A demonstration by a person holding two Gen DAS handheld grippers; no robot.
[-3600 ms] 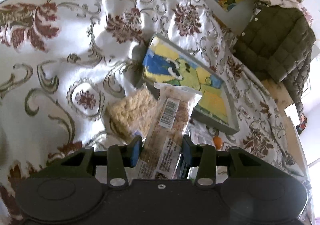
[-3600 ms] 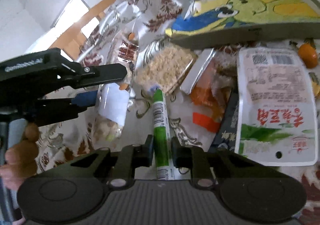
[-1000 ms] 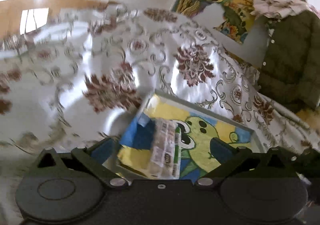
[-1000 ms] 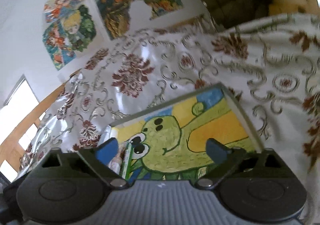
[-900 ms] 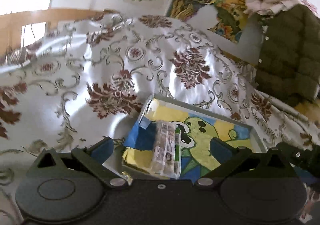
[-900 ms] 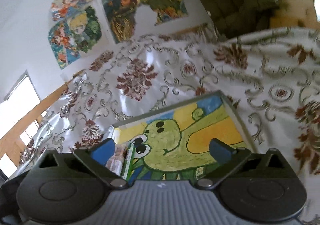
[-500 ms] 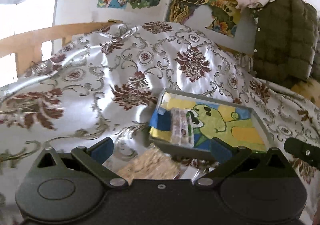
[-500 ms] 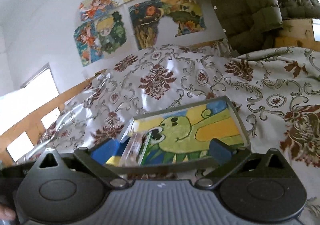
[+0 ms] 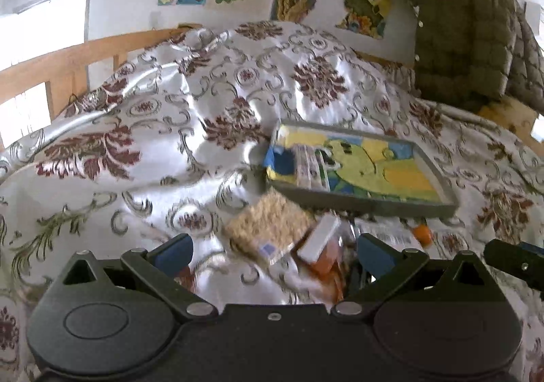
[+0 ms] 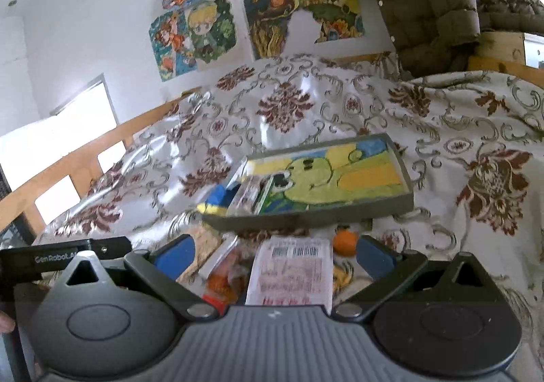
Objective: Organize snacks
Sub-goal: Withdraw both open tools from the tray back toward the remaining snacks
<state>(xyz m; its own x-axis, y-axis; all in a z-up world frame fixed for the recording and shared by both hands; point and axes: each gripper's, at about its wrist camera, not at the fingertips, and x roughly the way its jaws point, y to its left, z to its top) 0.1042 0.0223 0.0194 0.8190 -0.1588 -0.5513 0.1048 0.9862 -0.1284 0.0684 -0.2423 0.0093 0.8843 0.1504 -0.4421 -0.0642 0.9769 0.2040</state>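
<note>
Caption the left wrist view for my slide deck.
Open left hand-held gripper above loose snacks on a floral cloth; two packets lie in the cartoon tray.

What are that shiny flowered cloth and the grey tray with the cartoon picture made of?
The cloth looks like satin or a similar glossy woven fabric: it throws bright highlights and lies in soft folds. The tray looks rigid, with matte grey walls and a printed base; plastic or painted metal, I cannot tell which.

Bright daylight from the window (image 9: 51, 28) – glare on the satin cloth (image 9: 163, 116), soft blur, fisheye-bent edges
</note>
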